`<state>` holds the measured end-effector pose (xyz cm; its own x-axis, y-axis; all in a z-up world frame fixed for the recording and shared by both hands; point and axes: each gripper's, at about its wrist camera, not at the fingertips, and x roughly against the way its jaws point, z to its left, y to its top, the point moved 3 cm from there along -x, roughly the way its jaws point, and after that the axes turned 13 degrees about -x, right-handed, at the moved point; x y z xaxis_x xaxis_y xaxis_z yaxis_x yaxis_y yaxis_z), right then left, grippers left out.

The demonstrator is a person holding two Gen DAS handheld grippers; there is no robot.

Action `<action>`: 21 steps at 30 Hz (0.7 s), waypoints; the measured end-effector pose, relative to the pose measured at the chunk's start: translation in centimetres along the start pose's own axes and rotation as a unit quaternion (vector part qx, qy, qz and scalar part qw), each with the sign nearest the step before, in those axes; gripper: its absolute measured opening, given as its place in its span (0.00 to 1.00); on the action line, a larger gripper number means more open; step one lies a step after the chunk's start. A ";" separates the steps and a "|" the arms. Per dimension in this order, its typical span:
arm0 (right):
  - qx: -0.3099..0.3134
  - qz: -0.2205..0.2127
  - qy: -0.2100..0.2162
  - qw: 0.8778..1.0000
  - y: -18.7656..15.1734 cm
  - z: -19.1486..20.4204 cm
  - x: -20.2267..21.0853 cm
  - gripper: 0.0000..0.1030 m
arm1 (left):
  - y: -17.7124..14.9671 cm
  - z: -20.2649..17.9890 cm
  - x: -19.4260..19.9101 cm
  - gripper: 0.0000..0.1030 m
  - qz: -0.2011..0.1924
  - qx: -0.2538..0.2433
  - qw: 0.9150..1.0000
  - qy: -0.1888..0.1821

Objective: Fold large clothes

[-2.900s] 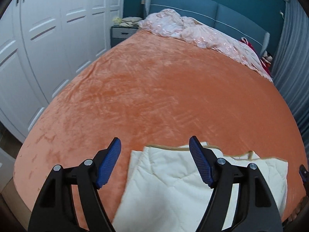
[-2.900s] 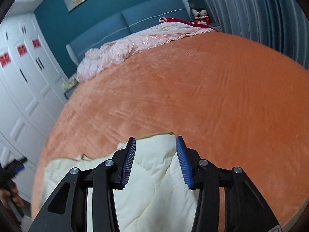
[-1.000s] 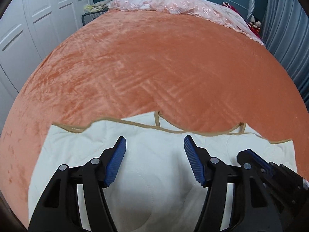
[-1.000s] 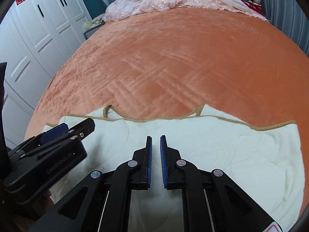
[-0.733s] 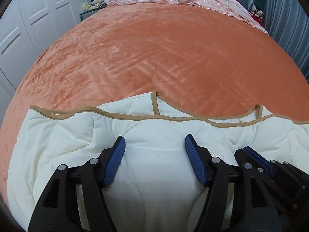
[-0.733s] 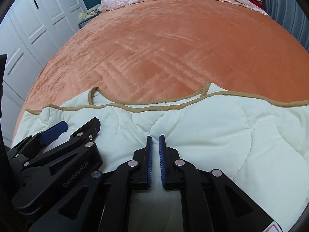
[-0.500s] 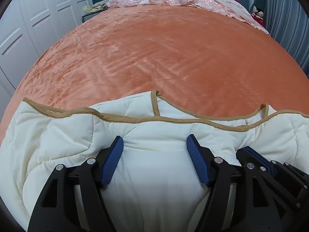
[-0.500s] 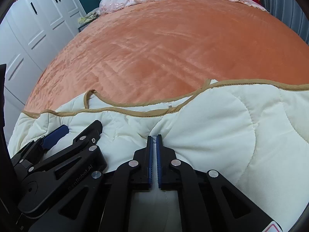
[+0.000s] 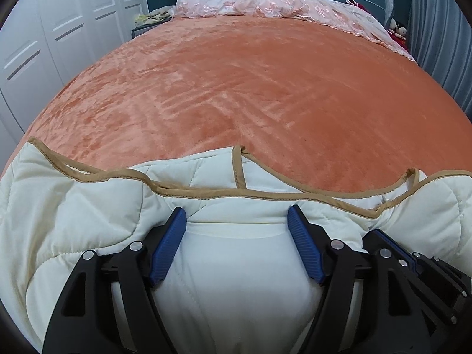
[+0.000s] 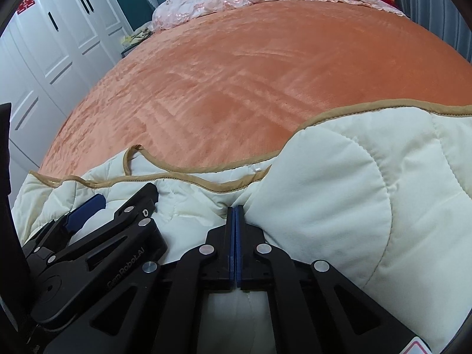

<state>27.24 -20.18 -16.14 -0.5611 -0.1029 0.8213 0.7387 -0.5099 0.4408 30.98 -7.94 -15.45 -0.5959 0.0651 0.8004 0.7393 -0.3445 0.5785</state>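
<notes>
A cream quilted garment with tan trim [image 9: 88,215] lies bunched at the near edge of the orange bed; it also shows in the right wrist view [image 10: 339,194]. My left gripper [image 9: 236,236] is open, its blue fingers [image 9: 168,244] spread over the cloth, which bulges between them. My right gripper [image 10: 235,221] is shut on a pinched fold of the garment, just below the tan trim. The right gripper's body shows at the lower right of the left wrist view [image 9: 413,274]. The left gripper shows at the left of the right wrist view [image 10: 97,242].
The orange plush bedspread [image 9: 250,82] stretches far ahead. A pink lace cover [image 9: 265,3] lies crumpled against the teal headboard. White wardrobe doors [image 10: 44,44] stand on the left, grey curtains [image 9: 442,29] on the right. A nightstand [image 9: 144,26] sits by the headboard.
The right gripper has closed fully on the garment and the cloth has bunched up towards the cameras. Both grippers have come nearer to the tan-trimmed edge. The left gripper stays open.
</notes>
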 end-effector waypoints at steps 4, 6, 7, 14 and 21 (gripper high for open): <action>-0.002 -0.013 0.003 1.000 -0.1 -0.1 -0.1 0.00 | -0.1 0.1 -0.1 0.67 -0.009 0.005 1.000 0.002; -0.003 -0.018 0.004 1.000 0.0 0.0 -0.1 0.00 | -0.1 0.2 -0.2 0.67 -0.011 0.007 1.000 0.004; -0.004 -0.020 0.004 1.000 0.0 0.0 0.0 0.00 | -0.1 0.2 -0.2 0.67 -0.011 0.007 1.000 0.004; -0.012 -0.043 -0.017 0.999 0.9 0.4 3.6 0.00 | 0.7 0.6 1.5 0.68 0.013 -0.009 1.000 -0.012; 0.013 -0.061 -0.008 0.998 -2.6 -0.6 12.3 0.12 | -2.8 2.8 10.0 0.73 -0.005 -0.017 0.999 -0.027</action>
<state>18.20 -20.66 -7.42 -0.6422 -0.0272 0.7660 0.6739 -0.4963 0.5474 23.82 -3.66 -8.63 -0.5839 0.1191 0.8030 0.7226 -0.3747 0.5810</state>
